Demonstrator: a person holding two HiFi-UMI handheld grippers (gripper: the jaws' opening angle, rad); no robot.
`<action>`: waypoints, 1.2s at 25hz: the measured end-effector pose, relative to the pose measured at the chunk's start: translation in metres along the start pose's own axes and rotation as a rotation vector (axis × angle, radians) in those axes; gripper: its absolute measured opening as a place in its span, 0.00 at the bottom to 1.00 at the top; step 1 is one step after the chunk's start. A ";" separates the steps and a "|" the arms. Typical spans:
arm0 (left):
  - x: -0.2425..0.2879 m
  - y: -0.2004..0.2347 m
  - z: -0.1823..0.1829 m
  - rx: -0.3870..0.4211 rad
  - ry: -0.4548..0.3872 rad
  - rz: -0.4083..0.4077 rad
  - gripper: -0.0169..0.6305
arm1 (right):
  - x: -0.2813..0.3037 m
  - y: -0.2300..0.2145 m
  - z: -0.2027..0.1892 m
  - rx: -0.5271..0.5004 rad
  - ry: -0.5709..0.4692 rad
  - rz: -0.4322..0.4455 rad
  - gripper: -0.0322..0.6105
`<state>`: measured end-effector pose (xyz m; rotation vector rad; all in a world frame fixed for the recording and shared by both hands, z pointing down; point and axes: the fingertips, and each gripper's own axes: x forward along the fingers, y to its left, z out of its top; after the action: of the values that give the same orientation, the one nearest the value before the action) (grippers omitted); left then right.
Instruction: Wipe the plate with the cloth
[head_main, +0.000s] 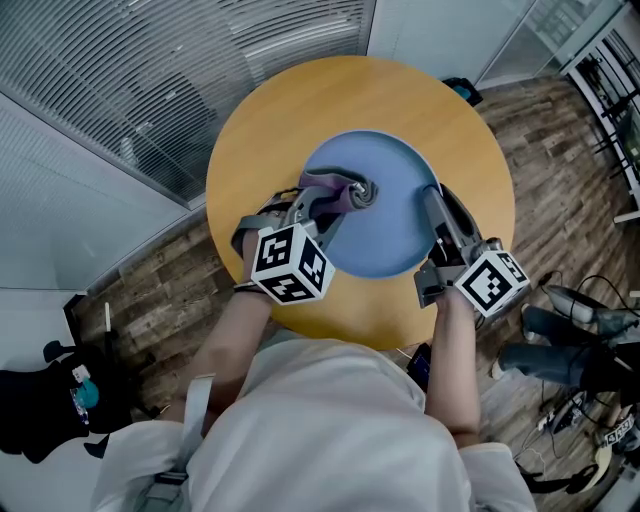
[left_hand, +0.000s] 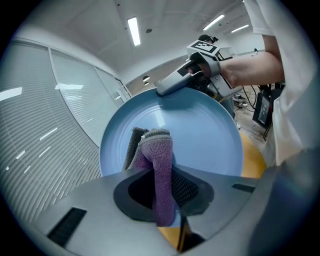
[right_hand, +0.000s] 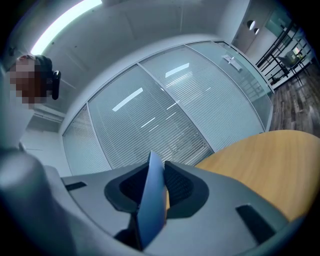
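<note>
Though unclear overhead, left hand-held gripper (left_hand: 151, 150) tight on cloth (left_hand: 161, 180), right one (right_hand: 159, 172) on plate (right_hand: 151, 205).

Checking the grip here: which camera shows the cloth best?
The left gripper view: the purple cloth hangs large at its centre, clamped between the left tool's jaws, with the blue plate behind. The head view shows only a small bunched end on the plate. The right gripper view shows none of it.

So the left gripper (head_main: 343, 200) is holding a bunched purple-grey cloth (head_main: 338, 185) against the blue plate (head_main: 385, 235), up near its far side, while the right gripper (head_main: 431, 192) is clamping the plate's right rim. All this is going on above a round wooden table (head_main: 270, 130).
</note>
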<state>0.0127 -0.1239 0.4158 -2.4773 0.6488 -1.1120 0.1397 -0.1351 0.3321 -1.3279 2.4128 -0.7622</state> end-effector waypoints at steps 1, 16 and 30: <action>0.000 -0.001 0.002 -0.006 -0.007 -0.004 0.11 | 0.000 0.000 0.000 -0.001 0.000 0.001 0.19; 0.005 -0.017 0.037 0.071 -0.057 -0.037 0.11 | 0.000 -0.002 0.000 0.017 -0.006 0.005 0.19; 0.009 -0.040 0.068 0.156 -0.088 -0.065 0.11 | -0.001 -0.003 -0.002 0.023 -0.002 -0.007 0.20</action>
<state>0.0803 -0.0868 0.3973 -2.4131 0.4423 -1.0284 0.1412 -0.1351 0.3359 -1.3284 2.3912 -0.7878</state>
